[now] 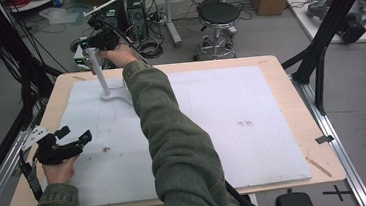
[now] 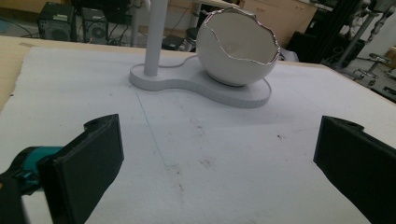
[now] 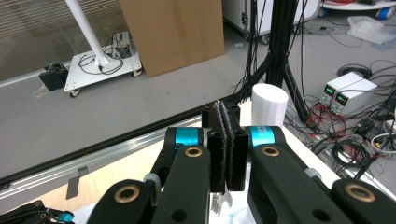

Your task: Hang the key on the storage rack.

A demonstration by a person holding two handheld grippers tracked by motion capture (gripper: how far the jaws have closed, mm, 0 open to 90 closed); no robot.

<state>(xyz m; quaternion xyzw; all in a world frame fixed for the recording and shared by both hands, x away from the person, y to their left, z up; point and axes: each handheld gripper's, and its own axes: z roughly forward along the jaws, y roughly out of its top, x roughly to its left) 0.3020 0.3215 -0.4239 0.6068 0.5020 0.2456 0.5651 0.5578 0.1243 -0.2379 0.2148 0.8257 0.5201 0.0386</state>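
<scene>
Right gripper (image 1: 85,45) is hovering up at the far left corner of the desk (image 1: 291,103), level with the top of the white post (image 1: 97,70) — the person's right arm is reaching across the white foam sheet (image 1: 222,114) to get there, sleeve (image 1: 168,134) lying diagonally over the sheet. In the right gripper view its jaws are pressed flat together, clenched with nothing between the pads; the round white top of the post (image 3: 269,105) is standing just past the jaw tips and a little to their right, apart from them. The post is rising upright from a flat white base (image 1: 115,95) that is sitting on the sheet near its far left corner. In the left gripper view that base (image 2: 201,84) is running on to the right and is carrying a white bowl shaped like a cracked eggshell (image 2: 236,46), jagged rim tilted toward the camera, bowl just beside the post (image 2: 154,37) — not touching it. Left gripper (image 1: 73,137) is resting low near the near left corner of the desk, held in the person's left hand (image 1: 59,169), pointing across the sheet; its jaws are standing wide apart, released, with bare foam between them. Small dark specks are lying on the sheet ahead of it.
</scene>
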